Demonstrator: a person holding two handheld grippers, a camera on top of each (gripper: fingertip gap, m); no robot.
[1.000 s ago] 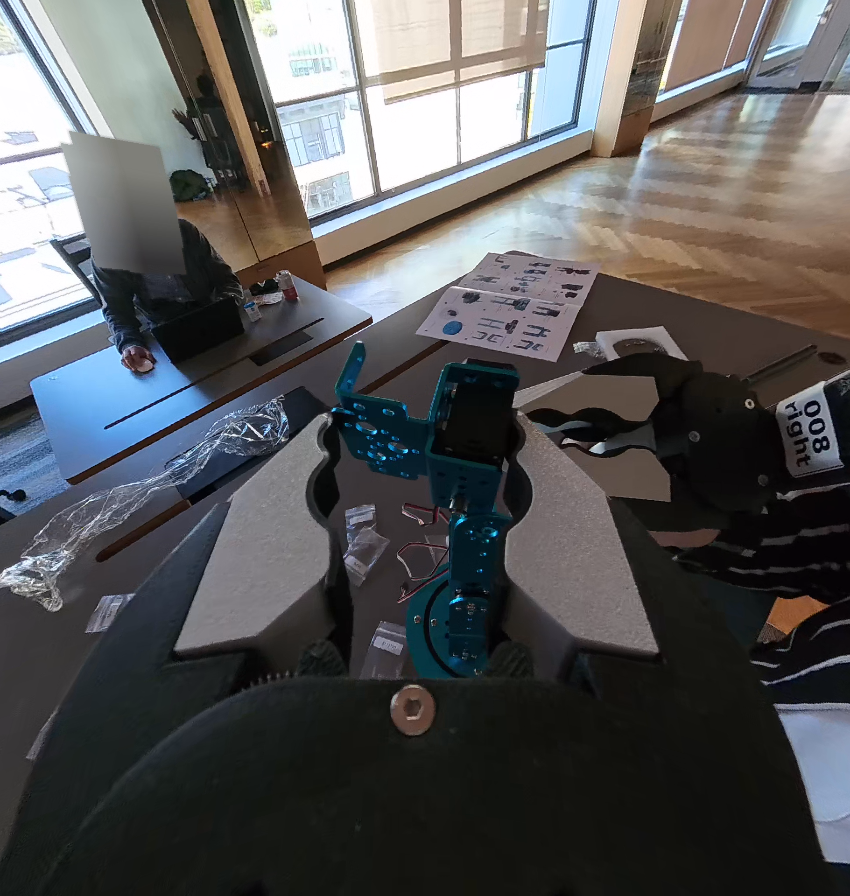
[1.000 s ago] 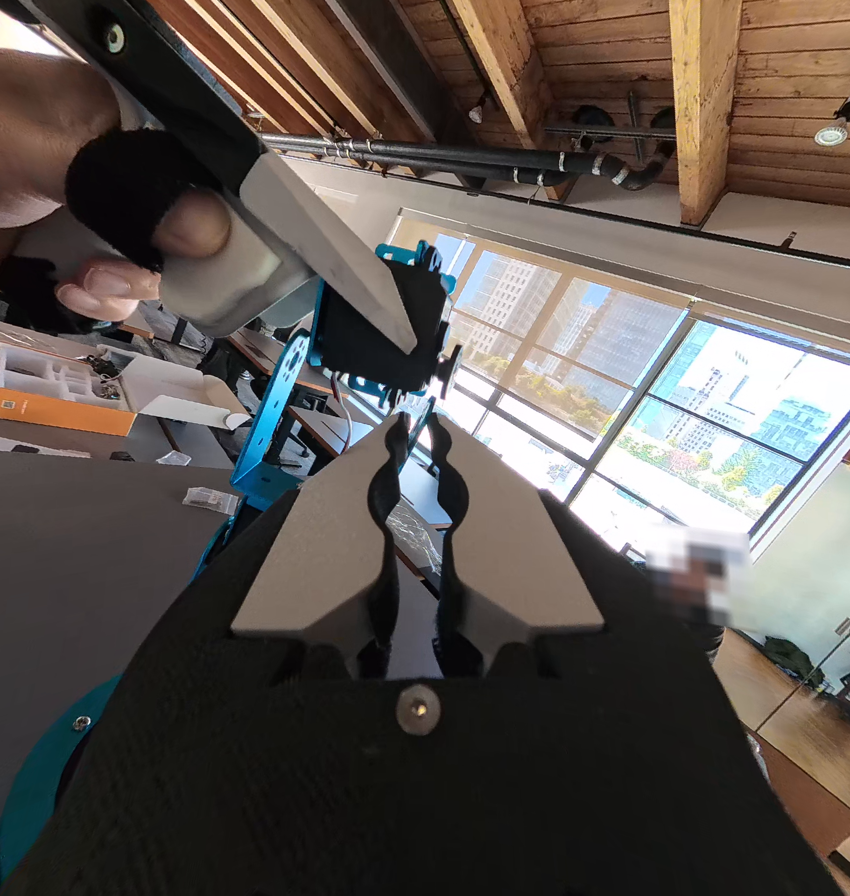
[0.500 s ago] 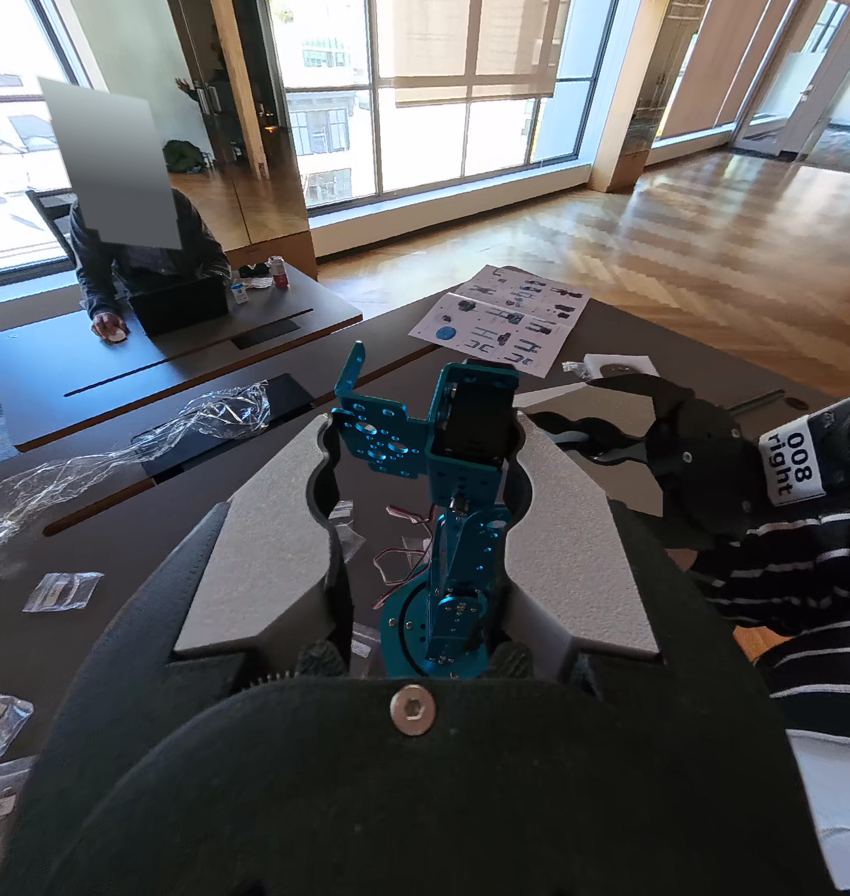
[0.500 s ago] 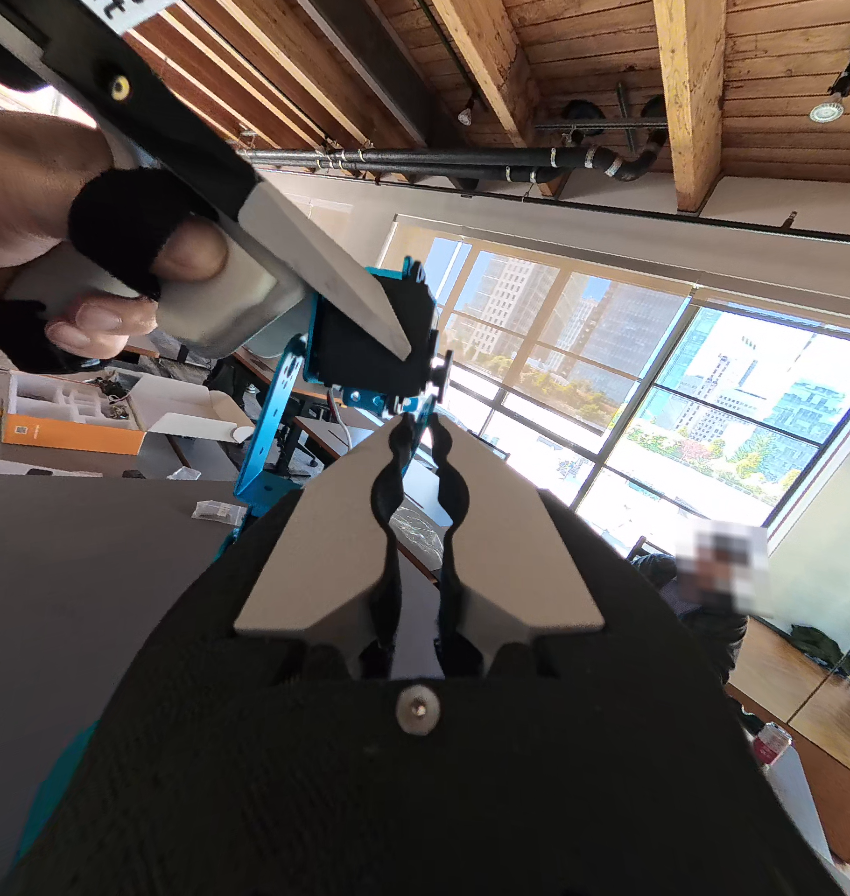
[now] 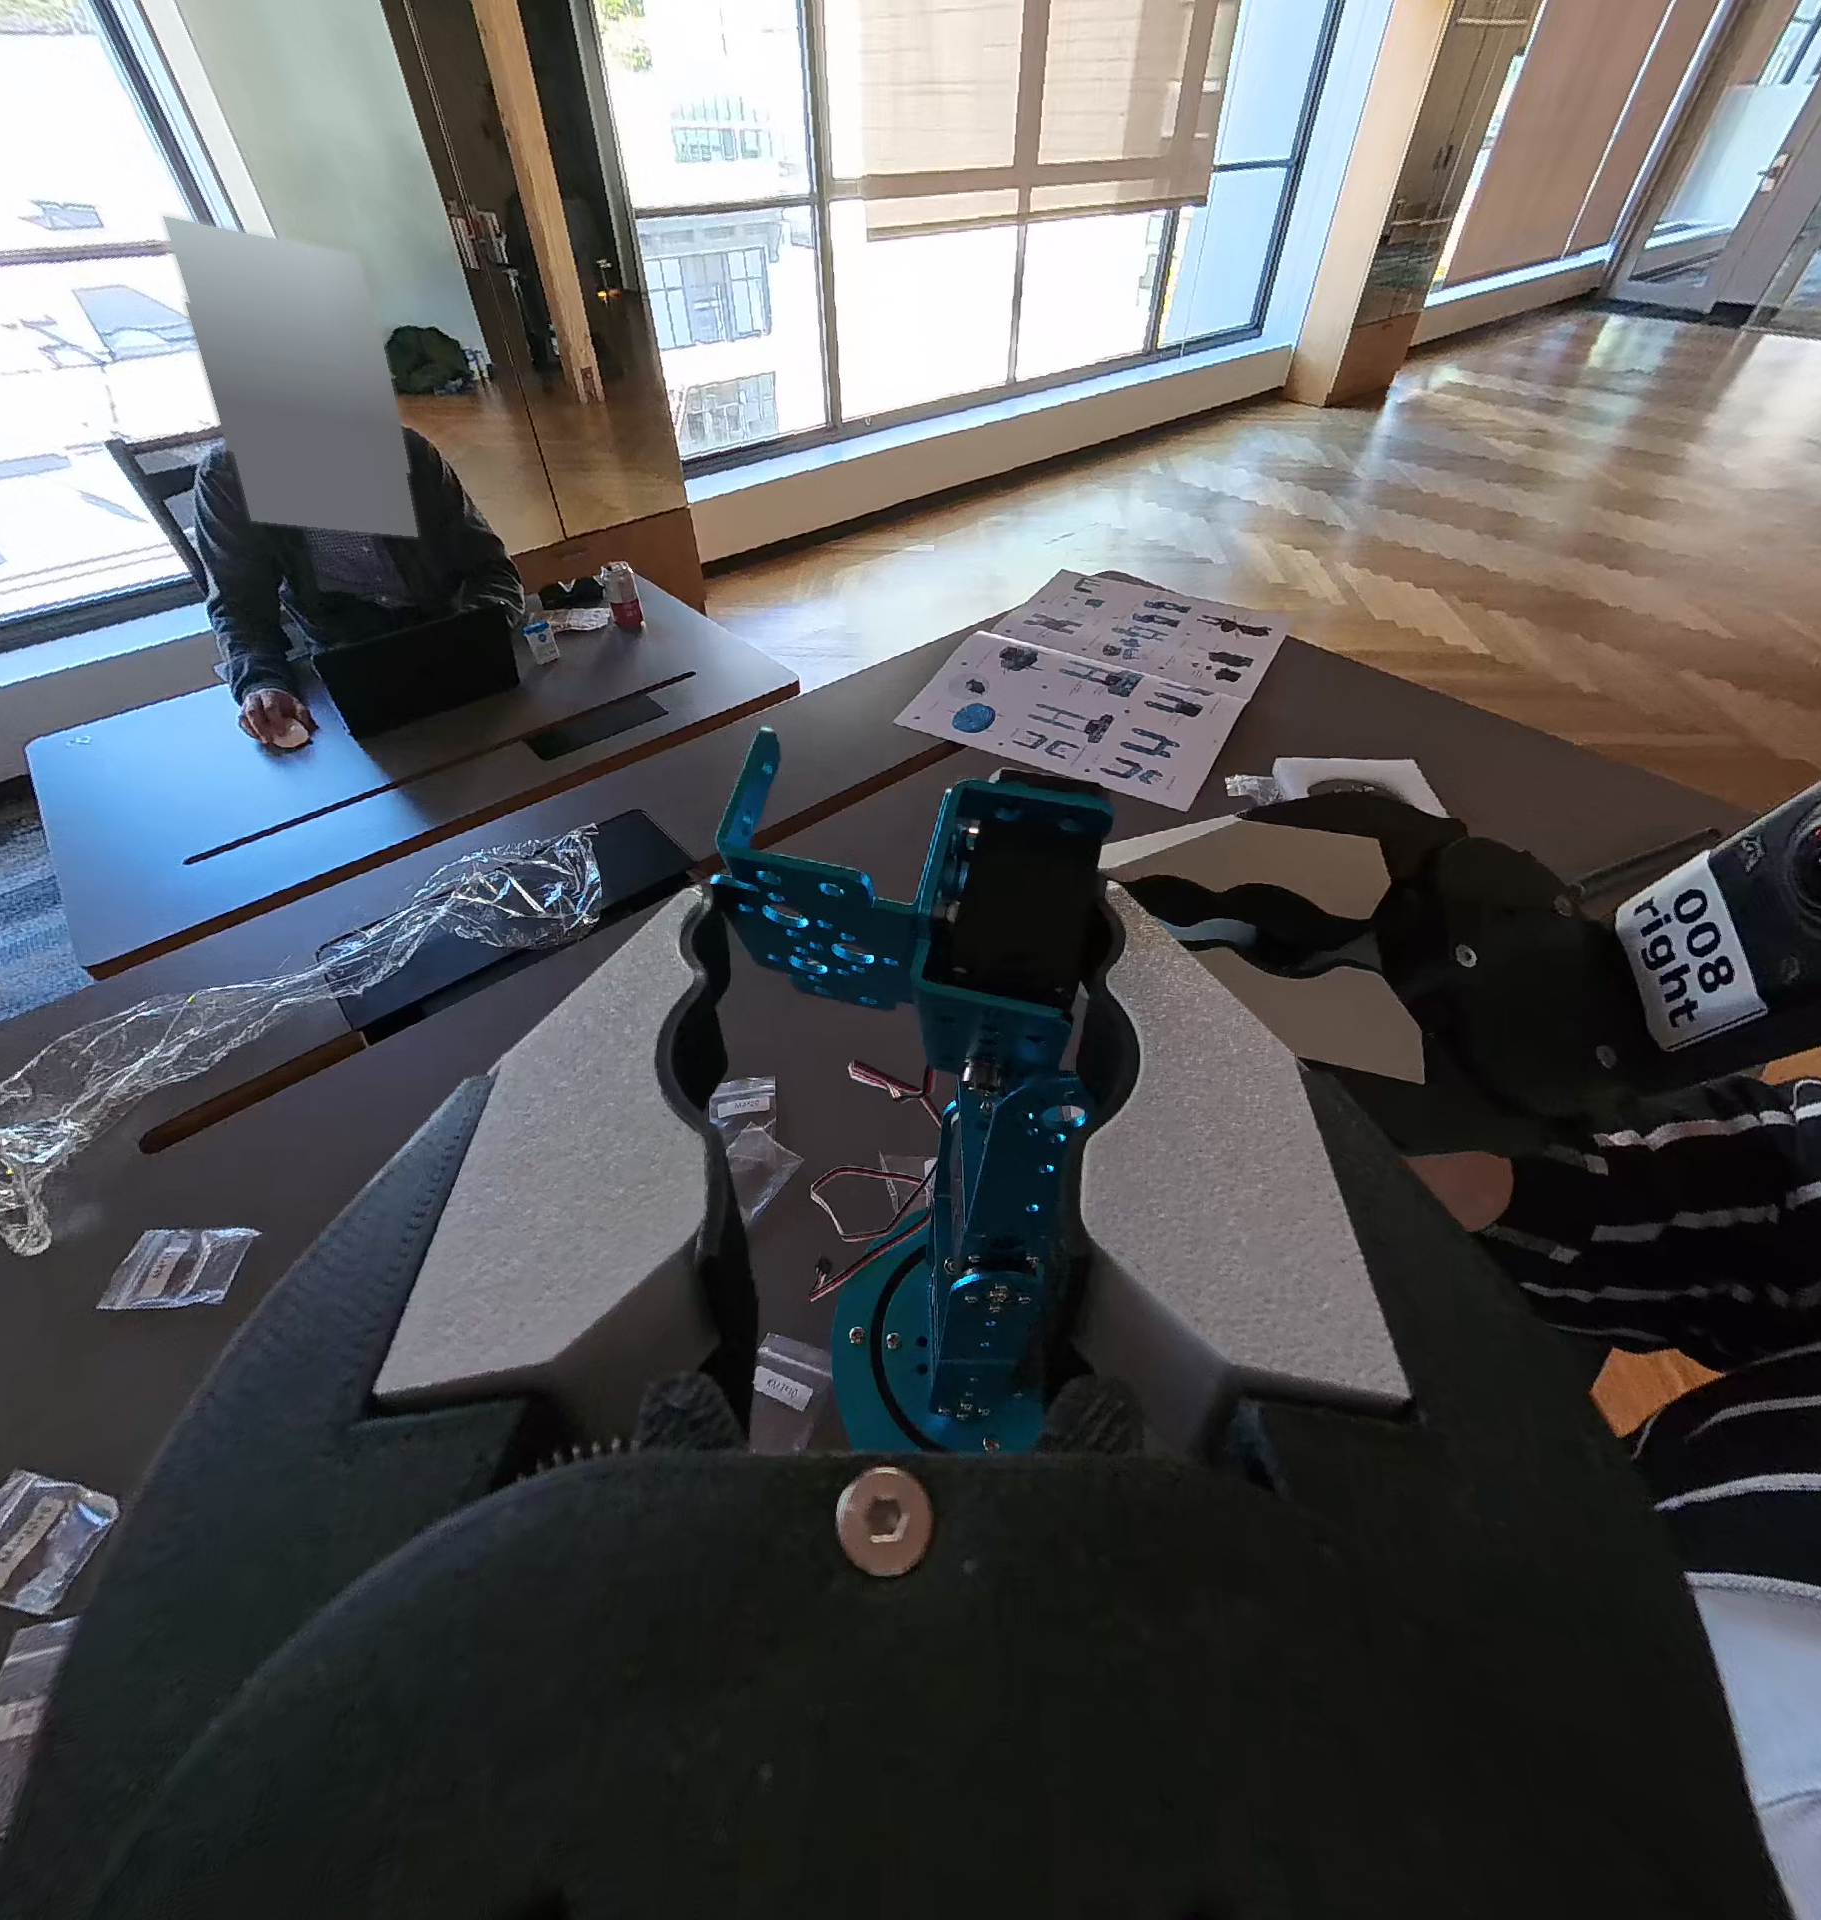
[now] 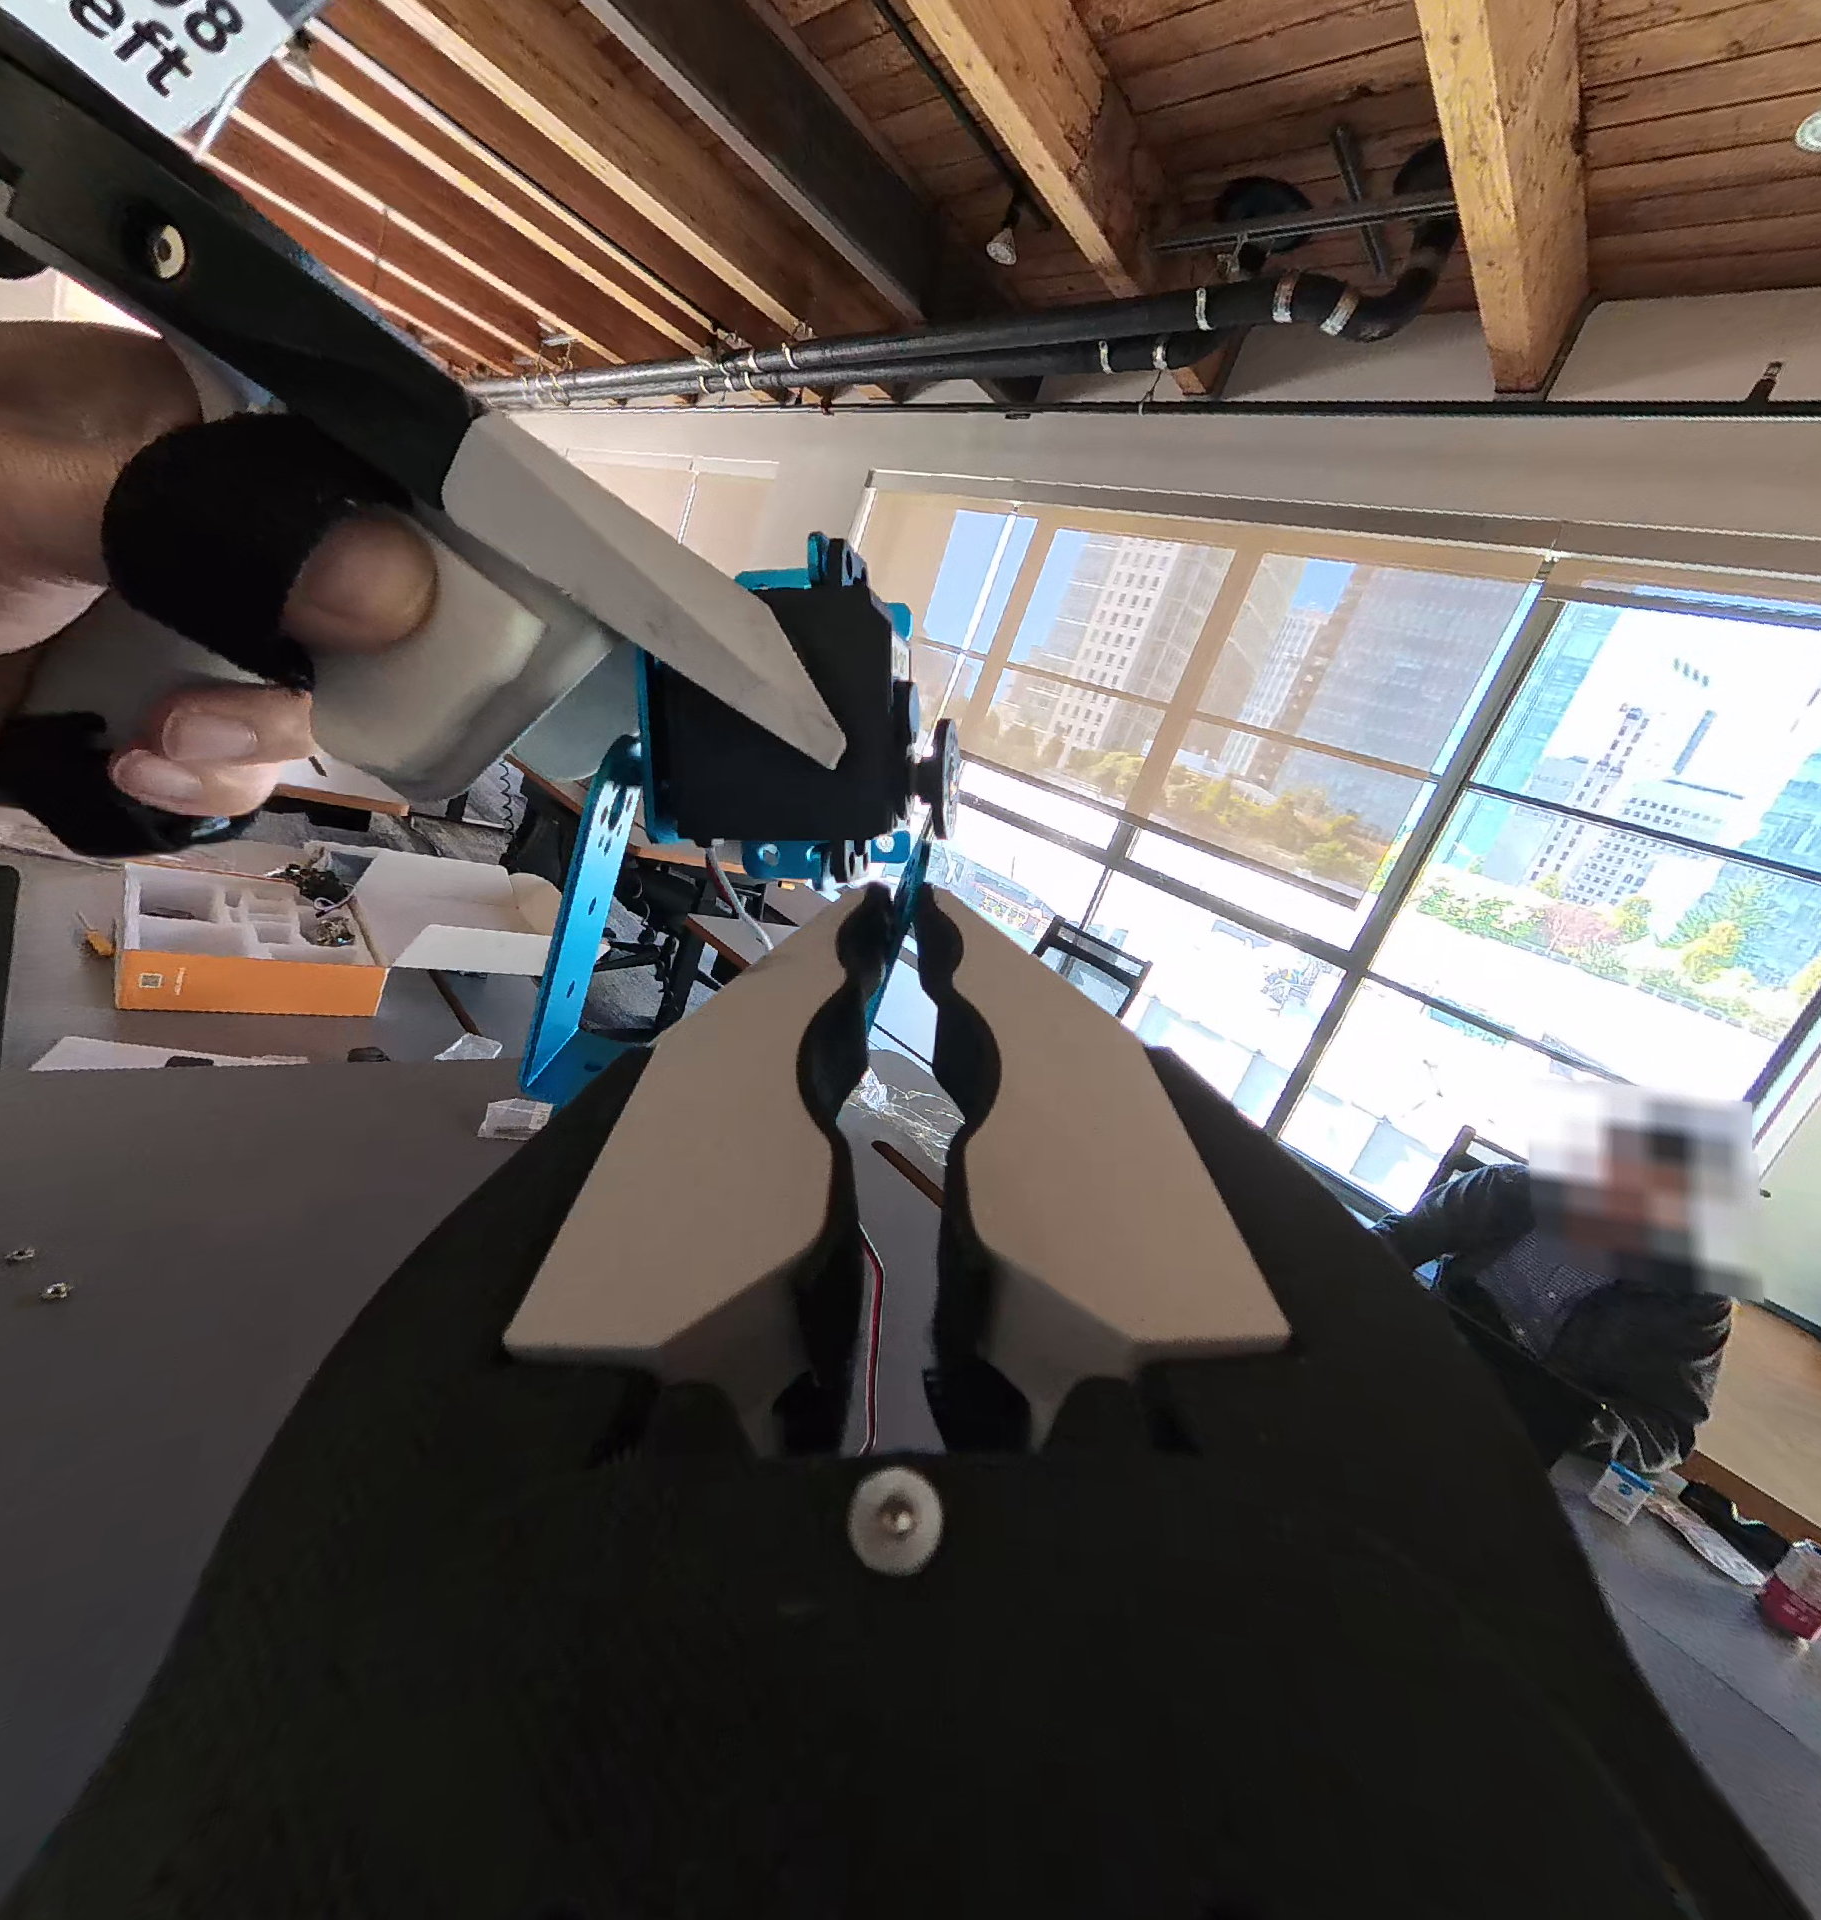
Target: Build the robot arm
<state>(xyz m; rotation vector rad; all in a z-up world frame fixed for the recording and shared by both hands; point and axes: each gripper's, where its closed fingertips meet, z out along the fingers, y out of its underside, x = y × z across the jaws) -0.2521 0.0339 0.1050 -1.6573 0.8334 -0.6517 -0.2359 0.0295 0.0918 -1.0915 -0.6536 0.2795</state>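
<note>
A blue metal bracket assembly point(image 5: 989, 1039) with a black servo point(image 5: 1020, 904) stands on a round blue base on the dark table point(image 5: 1405, 727). My left gripper point(image 5: 901, 904) is shut on its top, one finger on the flat blue plate and the other on the servo side. My right gripper point(image 6: 895, 904) is nearly closed, pinching a thin blue plate edge just under the servo point(image 6: 781, 727). It shows in the left wrist view point(image 5: 1166, 899) at the servo's right side. The left finger point(image 6: 677, 644) lies against the servo. Red and white wires point(image 5: 875, 1195) trail from the assembly.
An instruction sheet point(image 5: 1093, 686) lies at the table's far edge. Crumpled clear plastic point(image 5: 262, 997) and small plastic bags point(image 5: 173, 1268) lie to the left. An orange-and-white parts box point(image 6: 251, 945) stands behind. A person point(image 5: 345, 613) sits at another desk. The grippers are tip to tip, or close to it.
Both grippers keep their hold on the assembly. Both views have shifted slightly, so more of the table and small bags at the left shows now.
</note>
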